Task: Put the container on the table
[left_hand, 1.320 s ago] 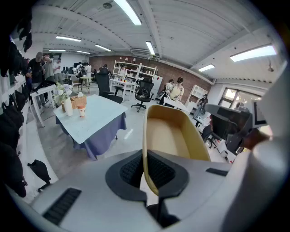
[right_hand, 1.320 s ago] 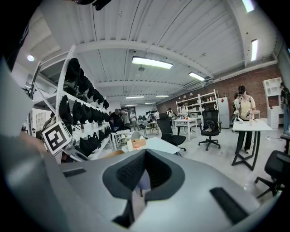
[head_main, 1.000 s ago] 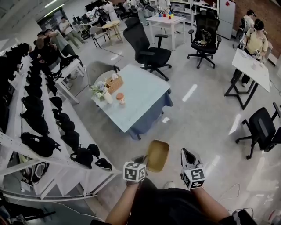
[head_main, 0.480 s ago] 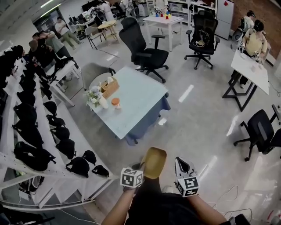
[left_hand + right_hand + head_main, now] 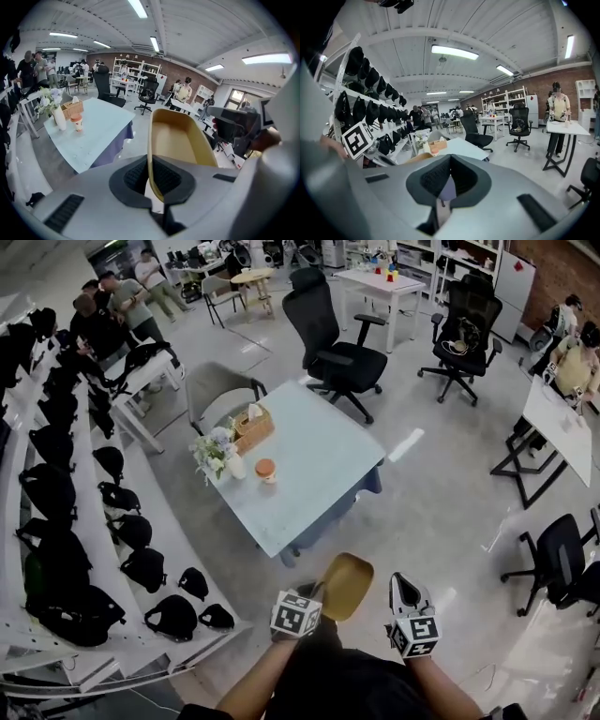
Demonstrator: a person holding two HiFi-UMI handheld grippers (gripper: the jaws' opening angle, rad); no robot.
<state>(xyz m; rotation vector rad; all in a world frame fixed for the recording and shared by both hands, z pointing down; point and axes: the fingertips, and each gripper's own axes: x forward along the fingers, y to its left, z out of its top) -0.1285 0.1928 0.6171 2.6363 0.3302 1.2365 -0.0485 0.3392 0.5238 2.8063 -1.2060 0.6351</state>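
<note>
Gripping the rim of the tan container (image 5: 182,139), the left gripper (image 5: 152,177) has its jaws clamped on the near wall, one pad inside and one outside; the container is carried open side up and tilted, in the air above the floor; in the head view it hangs near the near corner of the table (image 5: 314,474), short of the tabletop and not touching it. The right gripper (image 5: 449,161) is beside the left, apart from the container; its jaws appear pressed together with nothing between them, though the wide-angle view leaves a thin gap low down unclear. At the tabletop's left corner stand a vase of flowers (image 5: 218,444), a wicker box (image 5: 250,425) and an orange cup (image 5: 266,469); a black office chair (image 5: 342,352) stands by the far edge.
</note>
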